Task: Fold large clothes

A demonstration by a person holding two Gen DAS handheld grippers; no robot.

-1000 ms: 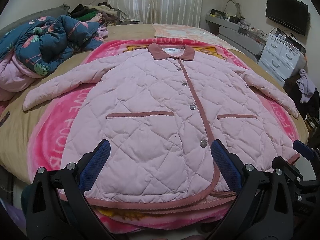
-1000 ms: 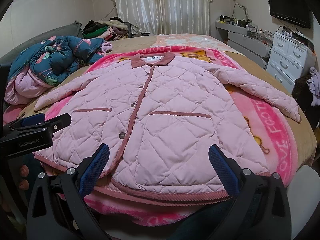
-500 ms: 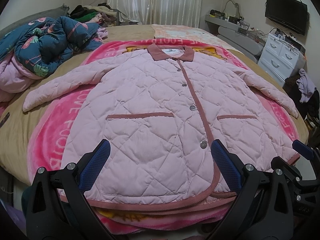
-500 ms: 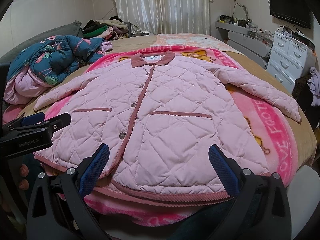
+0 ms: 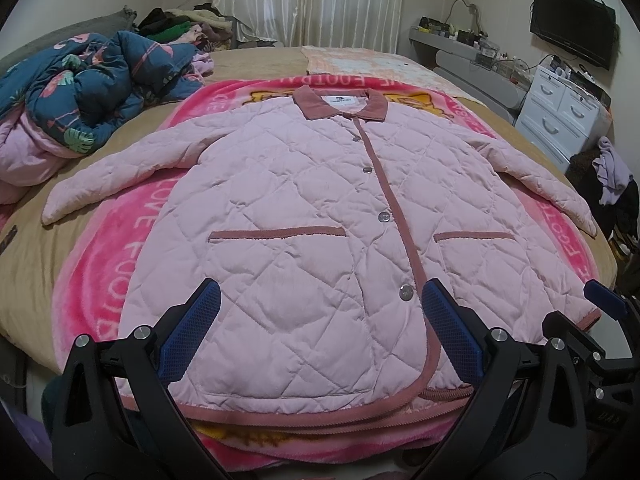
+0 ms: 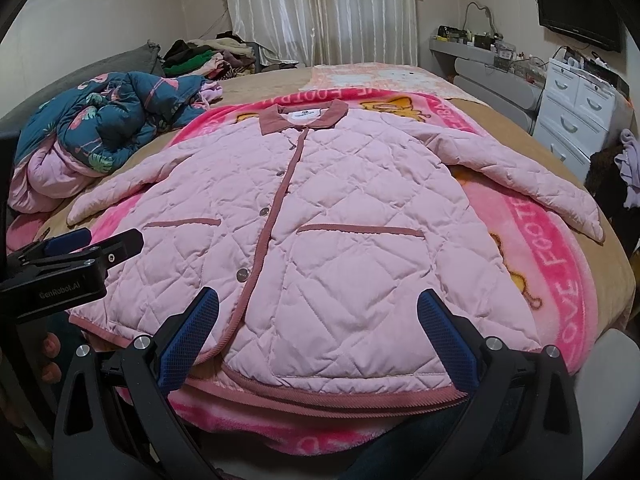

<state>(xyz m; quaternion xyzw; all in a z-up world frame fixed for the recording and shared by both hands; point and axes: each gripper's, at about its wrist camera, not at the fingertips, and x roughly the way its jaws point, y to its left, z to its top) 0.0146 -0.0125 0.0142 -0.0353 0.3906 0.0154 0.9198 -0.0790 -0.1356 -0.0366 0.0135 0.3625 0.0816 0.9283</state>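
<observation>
Across the middle of both frames lies a pink quilted jacket (image 5: 320, 220), spread flat and front side up on a bright pink blanket (image 5: 116, 248) with white letters, which covers a tan bed (image 5: 248, 60). The jacket is buttoned, its darker pink collar (image 5: 340, 104) points to the upper part of the frame, and both sleeves are stretched outward to the left and right. Its hem with the darker pink trim is at the lower part of the frame, nearest to the cameras.

At the bottom of the left wrist view, the left gripper (image 5: 320, 332) is released: its two blue pads stand wide apart over the lower hem area, and I cannot tell if they touch the cloth. At the bottom of the right wrist view, the right gripper (image 6: 318, 332) is also wide open in the same way, with nothing between the pads. The left gripper appears also at the left edge of this view, and some fingertips (image 6: 50, 348) of the person are seen under it.

In the upper left of the frame lies a crumpled dark blue duvet (image 5: 84, 84) with flamingo pattern. Behind it is a pile of clothes (image 5: 184, 28). At the right side stand a white drawer cabinet (image 5: 560, 108) and a television (image 5: 572, 40) on the wall. White curtains (image 5: 308, 0) hang at the top centre.
</observation>
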